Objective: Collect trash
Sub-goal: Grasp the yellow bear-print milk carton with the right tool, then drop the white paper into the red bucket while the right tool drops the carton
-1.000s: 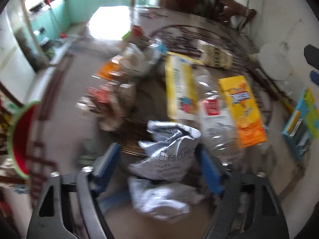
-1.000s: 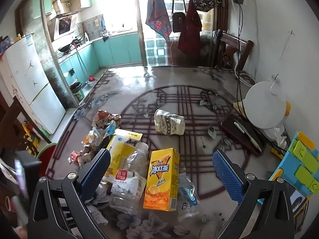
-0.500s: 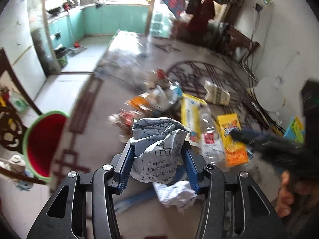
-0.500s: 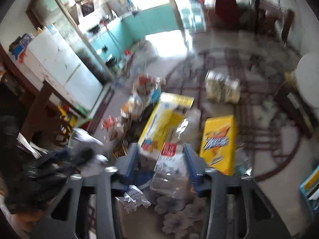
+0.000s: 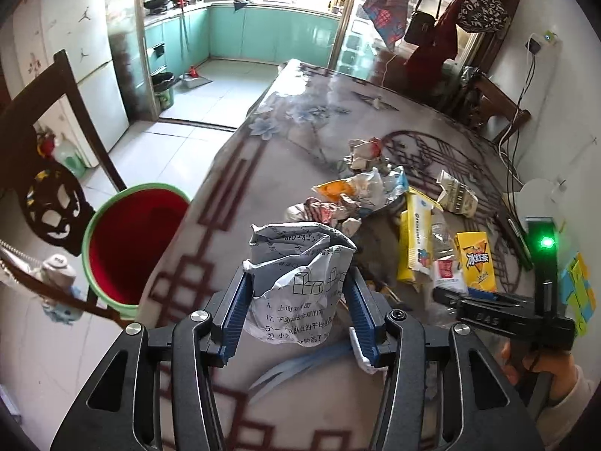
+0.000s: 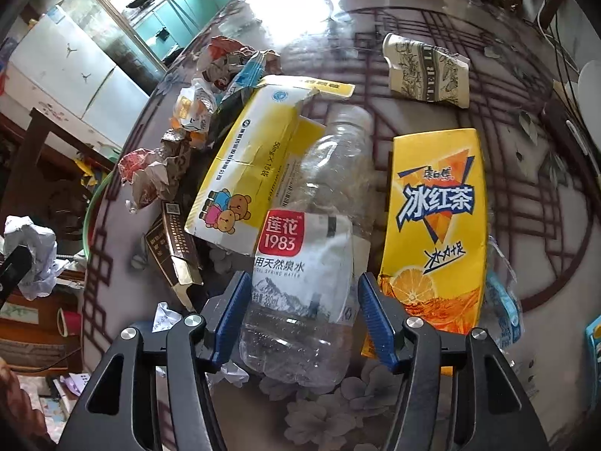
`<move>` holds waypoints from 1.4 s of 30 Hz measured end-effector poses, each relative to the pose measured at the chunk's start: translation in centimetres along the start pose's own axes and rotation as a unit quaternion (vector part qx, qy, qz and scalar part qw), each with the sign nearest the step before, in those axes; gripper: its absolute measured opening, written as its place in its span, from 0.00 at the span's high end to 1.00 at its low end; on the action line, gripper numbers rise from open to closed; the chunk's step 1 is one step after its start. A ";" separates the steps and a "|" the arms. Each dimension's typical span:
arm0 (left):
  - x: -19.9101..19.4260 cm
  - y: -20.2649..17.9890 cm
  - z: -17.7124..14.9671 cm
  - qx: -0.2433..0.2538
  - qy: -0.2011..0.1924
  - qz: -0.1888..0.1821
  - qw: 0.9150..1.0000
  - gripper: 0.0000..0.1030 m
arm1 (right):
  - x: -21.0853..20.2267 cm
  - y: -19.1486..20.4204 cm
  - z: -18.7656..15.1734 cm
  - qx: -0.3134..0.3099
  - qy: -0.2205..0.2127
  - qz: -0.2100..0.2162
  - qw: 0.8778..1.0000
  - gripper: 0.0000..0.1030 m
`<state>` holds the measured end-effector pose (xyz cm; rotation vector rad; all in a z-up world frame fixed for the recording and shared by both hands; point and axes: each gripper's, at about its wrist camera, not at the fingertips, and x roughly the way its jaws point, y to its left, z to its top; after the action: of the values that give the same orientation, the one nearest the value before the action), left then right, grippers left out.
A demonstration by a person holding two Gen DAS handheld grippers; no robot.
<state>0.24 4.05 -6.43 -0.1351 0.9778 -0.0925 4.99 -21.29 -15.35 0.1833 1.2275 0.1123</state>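
Observation:
My left gripper point(image 5: 298, 282) is shut on a crumpled sheet of printed paper point(image 5: 300, 259) and holds it above the table's left edge. A red bucket with a green rim point(image 5: 131, 240) stands on the floor below, to the left. My right gripper point(image 6: 302, 293) points steeply down over a clear water bottle point(image 6: 311, 225) that lies on the table. Its jaws are opening, with the bottle's lower half between the blue pads. A yellow iced-tea carton point(image 6: 435, 218) lies right of the bottle, and a yellow box with bears point(image 6: 255, 158) lies to its left.
Crumpled wrappers point(image 6: 157, 165), a brown cigarette pack point(image 6: 172, 248) and a crushed paper cup point(image 6: 428, 71) lie around the bottle. A dark wooden chair point(image 5: 49, 173) stands beside the bucket. A blue and yellow object point(image 5: 578, 293) lies at the table's right edge. A hand point(image 5: 552, 368) holds the right gripper.
The left gripper closed on the paper, lifted it off the table and swung left towards the bucket. The right gripper dropped from high above to the bottle, its jaws narrowing from wide.

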 end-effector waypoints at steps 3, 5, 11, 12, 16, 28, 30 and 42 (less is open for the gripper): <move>-0.1 0.3 0.0 -0.006 0.002 0.000 1.000 0.53 | -3.2 1.1 0.5 -0.017 -0.071 -0.011 0.997 0.42; -0.1 0.4 0.0 -0.005 0.003 -0.001 1.000 0.53 | -4.2 2.2 1.6 -0.035 -0.083 0.010 0.996 0.35; 0.0 -0.2 0.1 0.001 0.007 -0.005 1.000 0.52 | 0.9 5.0 5.4 -0.050 -0.045 -0.005 0.998 0.32; -0.1 -0.2 0.1 0.002 0.006 -0.005 1.000 0.52 | 1.9 5.2 5.8 -0.048 -0.031 -0.002 0.998 0.32; -0.6 0.4 0.2 -0.004 0.002 0.001 1.000 0.50 | 4.8 5.1 6.2 -0.043 0.005 -0.023 0.999 0.40; -0.4 7.3 0.9 -0.060 -0.001 0.043 0.997 0.50 | -3.4 6.1 6.1 -0.019 -0.083 0.052 0.995 0.61; -0.1 9.7 1.5 -0.073 -0.002 0.051 0.996 0.51 | -5.4 7.6 5.7 -0.025 -0.104 0.062 0.992 0.61; 5.1 21.1 3.4 -0.085 0.045 0.062 0.993 0.51 | -1.0 27.0 7.7 -0.098 -0.065 0.153 0.981 0.63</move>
<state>6.29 24.47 -12.06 -0.2286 1.0810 0.0993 12.32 4.33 -6.56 0.2028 1.0443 0.4798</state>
